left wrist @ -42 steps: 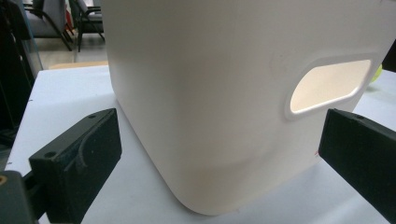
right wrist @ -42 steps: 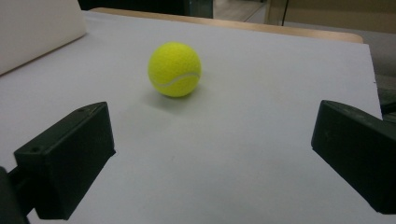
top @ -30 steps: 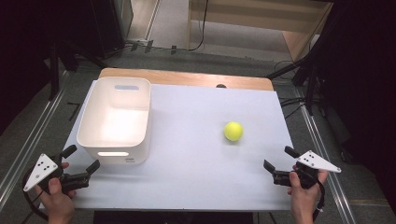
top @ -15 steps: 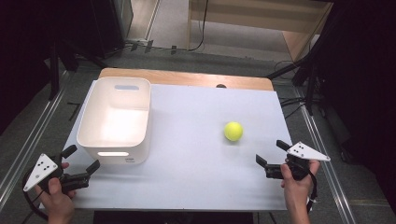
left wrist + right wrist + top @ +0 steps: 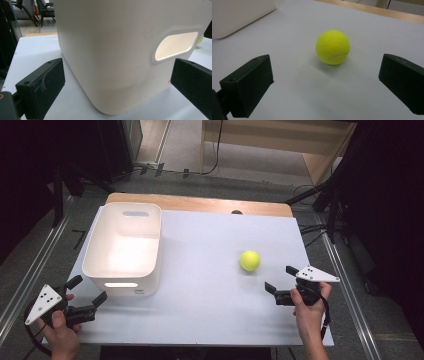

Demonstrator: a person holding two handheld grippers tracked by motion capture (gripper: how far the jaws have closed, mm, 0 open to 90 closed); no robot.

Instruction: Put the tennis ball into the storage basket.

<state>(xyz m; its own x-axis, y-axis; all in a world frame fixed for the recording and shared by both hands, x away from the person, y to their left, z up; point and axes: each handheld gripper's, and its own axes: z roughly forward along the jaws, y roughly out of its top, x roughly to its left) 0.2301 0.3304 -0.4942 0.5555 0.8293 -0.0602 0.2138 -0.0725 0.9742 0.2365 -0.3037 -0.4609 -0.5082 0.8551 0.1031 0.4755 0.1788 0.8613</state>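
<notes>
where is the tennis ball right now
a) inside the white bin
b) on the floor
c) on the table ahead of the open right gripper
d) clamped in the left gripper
c: the tennis ball rests on the table, untouched, ahead of the right gripper, whose fingers are spread wide.

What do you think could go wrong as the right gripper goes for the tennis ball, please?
The tennis ball lies loose on the smooth white table, so a touch from one finger of the open right gripper before the other closes could set it rolling, perhaps off the table's right edge. If it should then go into the white bin, the carry crosses most of the table, and a weak hold on a round ball may slip.
</notes>
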